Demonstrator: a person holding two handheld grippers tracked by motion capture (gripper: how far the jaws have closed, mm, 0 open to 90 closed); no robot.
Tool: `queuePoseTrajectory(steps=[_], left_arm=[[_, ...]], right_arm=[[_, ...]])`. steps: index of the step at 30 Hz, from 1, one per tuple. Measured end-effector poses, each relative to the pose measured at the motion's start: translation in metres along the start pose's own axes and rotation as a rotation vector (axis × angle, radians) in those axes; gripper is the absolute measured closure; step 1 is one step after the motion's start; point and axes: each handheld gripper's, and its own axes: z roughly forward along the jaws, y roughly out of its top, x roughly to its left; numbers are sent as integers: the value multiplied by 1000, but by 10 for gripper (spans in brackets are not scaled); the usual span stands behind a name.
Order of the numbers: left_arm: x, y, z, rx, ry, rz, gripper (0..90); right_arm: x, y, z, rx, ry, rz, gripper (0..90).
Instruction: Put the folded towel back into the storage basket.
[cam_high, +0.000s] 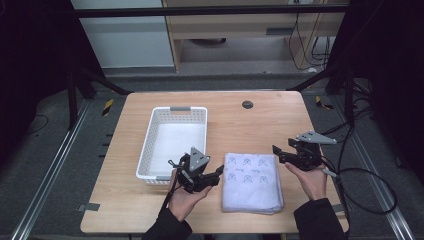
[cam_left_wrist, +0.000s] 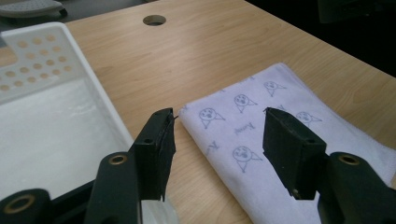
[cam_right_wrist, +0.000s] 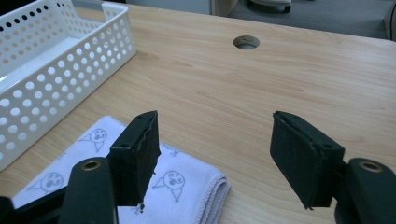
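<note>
A folded white cloth (cam_high: 252, 181) printed with small cartoon faces lies flat on the wooden table (cam_high: 235, 120), near its front edge. My left gripper (cam_high: 218, 172) hovers open just left of the cloth, between it and a white perforated basket (cam_high: 173, 142). In the left gripper view the cloth (cam_left_wrist: 261, 135) lies beyond the spread jaws, its near corner between them. My right gripper (cam_high: 278, 152) is open at the cloth's far right corner. In the right gripper view the cloth (cam_right_wrist: 173, 186) lies under the left jaw, with nothing gripped.
The basket (cam_right_wrist: 56, 70) is empty and stands left of centre. A round cable hole (cam_high: 247, 104) sits in the table near the far edge. Cables (cam_high: 370, 190) trail off the table's right side. Metal floor rails run along both sides.
</note>
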Motion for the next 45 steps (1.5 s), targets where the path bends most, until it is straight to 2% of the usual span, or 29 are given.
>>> queuePoseTrajectory(steps=[1, 4, 8, 11, 12, 15, 17, 21, 22, 36, 37, 40, 41, 42, 45], left_arm=[[-4, -3, 3, 12, 2, 12, 425], [-7, -6, 7, 30, -5, 13, 427], [-10, -12, 13, 46, -20, -1, 430], [-13, -16, 16, 62, -20, 6, 431], [-14, -18, 18, 67, -23, 3, 431], [-18, -22, 23, 80, -36, -7, 434], [-20, -24, 25, 90, -36, -1, 436], [-23, -28, 28, 100, -39, -8, 439], [-23, -29, 30, 103, -37, -9, 440], [-33, -47, 43, 153, -47, -23, 440], [-34, -49, 45, 161, -47, -20, 440], [-34, -51, 47, 171, -48, -23, 442], [-34, -52, 49, 174, -60, -33, 441], [-33, -53, 50, 177, -46, -32, 441], [-32, -55, 53, 184, -48, -52, 441]], right_arm=[[1, -1, 3, 9, -2, -2, 328], [1, -2, 5, 17, -1, 3, 326], [1, -6, 8, 25, 11, 11, 330], [-3, -13, 11, 44, 7, 23, 330], [-4, -15, 12, 50, 2, 13, 330], [-8, -26, 15, 76, -7, 25, 333], [-8, -30, 18, 84, 7, 32, 333], [-9, -36, 21, 104, 6, 28, 335], [-7, -38, 24, 120, -1, 13, 336], [-1, -48, 33, 145, 20, 10, 336], [-4, -52, 35, 151, 35, 44, 336], [-8, -57, 36, 162, 30, 48, 340], [-9, -58, 36, 164, 37, 63, 343], [-9, -58, 36, 164, 37, 63, 343], [-10, -61, 39, 175, 44, 72, 349]])
